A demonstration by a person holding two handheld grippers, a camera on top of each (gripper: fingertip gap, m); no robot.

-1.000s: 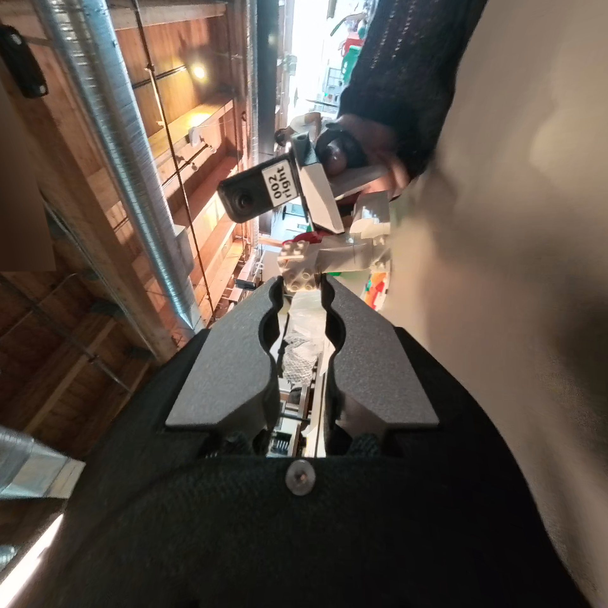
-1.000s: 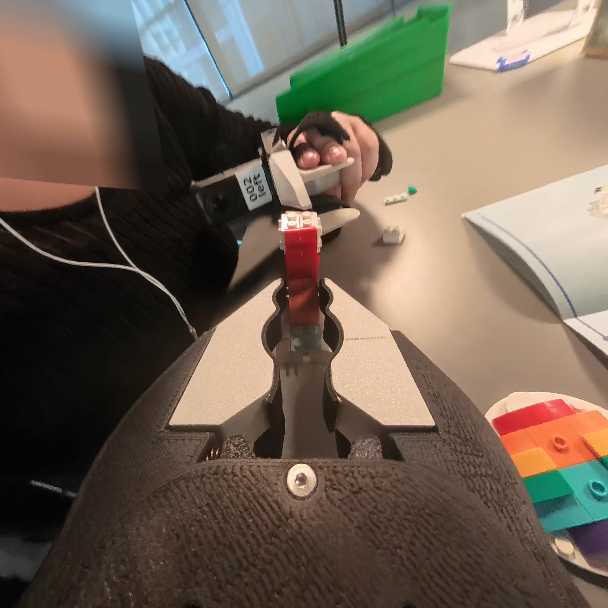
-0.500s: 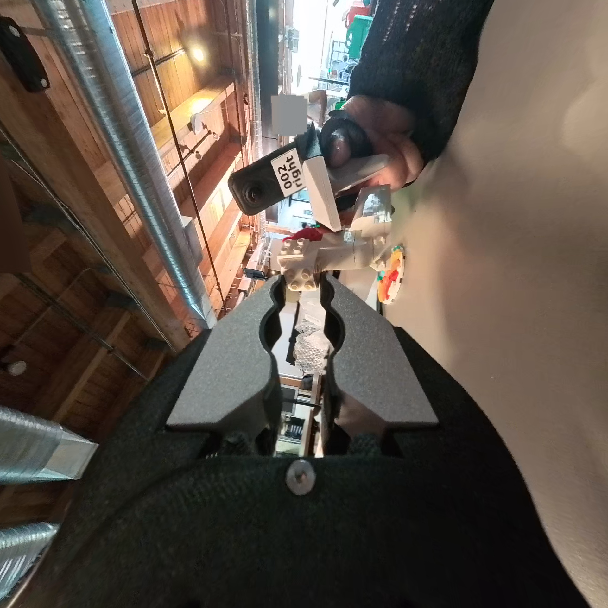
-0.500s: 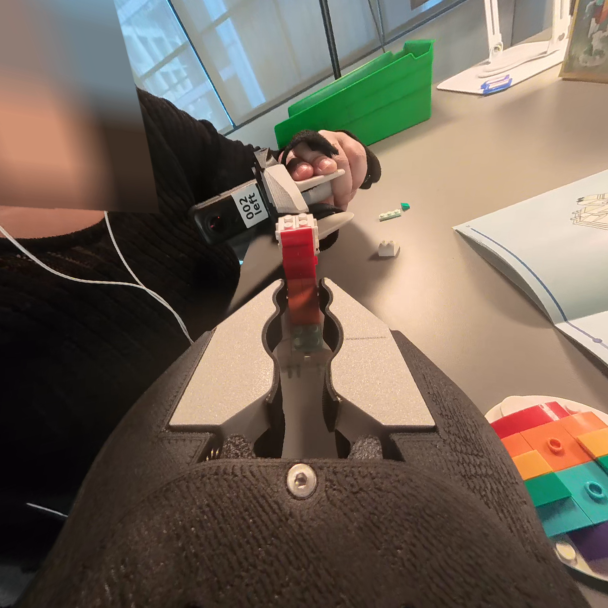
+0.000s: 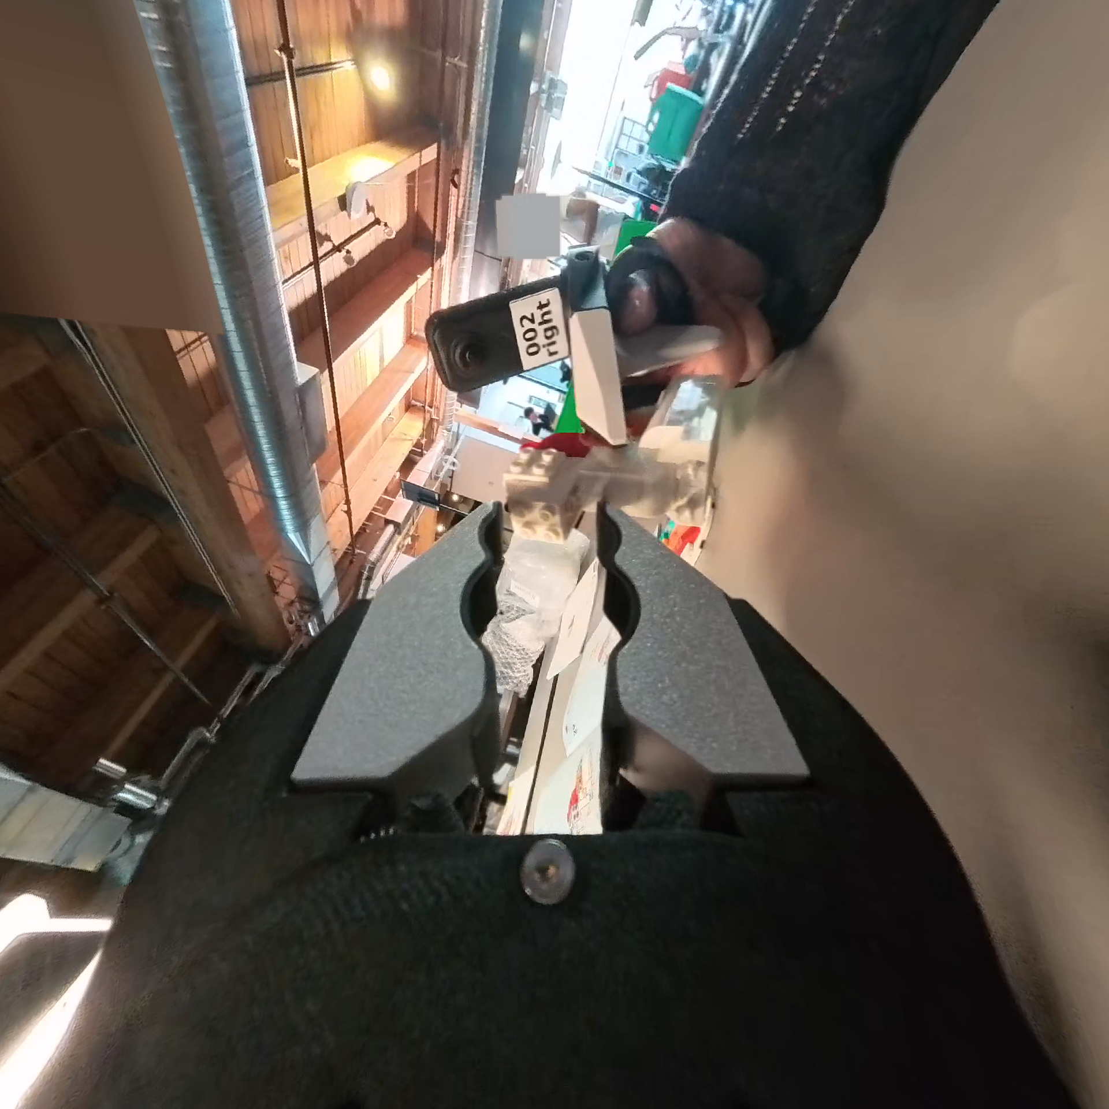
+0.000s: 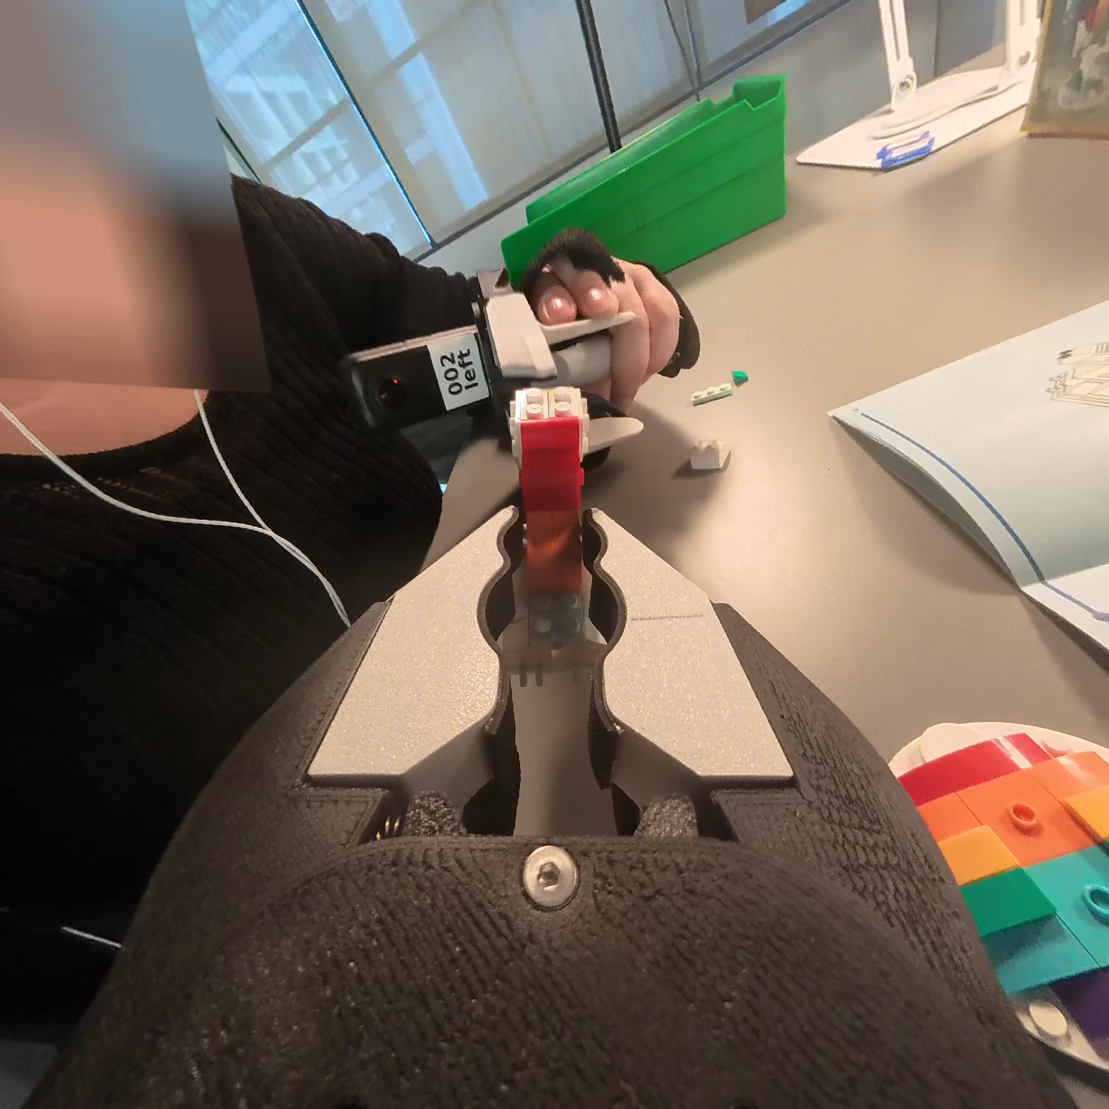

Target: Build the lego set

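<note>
**Brick column held up between my two hands**

My right gripper has its fingers closed narrow on a tall stacked lego column of red, orange and grey-green bricks capped with white studded bricks. The column stands out forward past the fingertips, lifted clear of the grey bench.

My left gripper points at the white end of that same column. Its fingers stand a little apart, with the white studded brick right at the tips; I cannot tell whether they press on it.

On the bench beyond the column lie a small white sloped brick, a pale green flat plate and a tiny teal piece just beside it. A green plastic tray sits toward the far edge. An open pale-blue instruction booklet lies at the right edge, and a round build tiled in rainbow colours sits at the near right corner.
</note>
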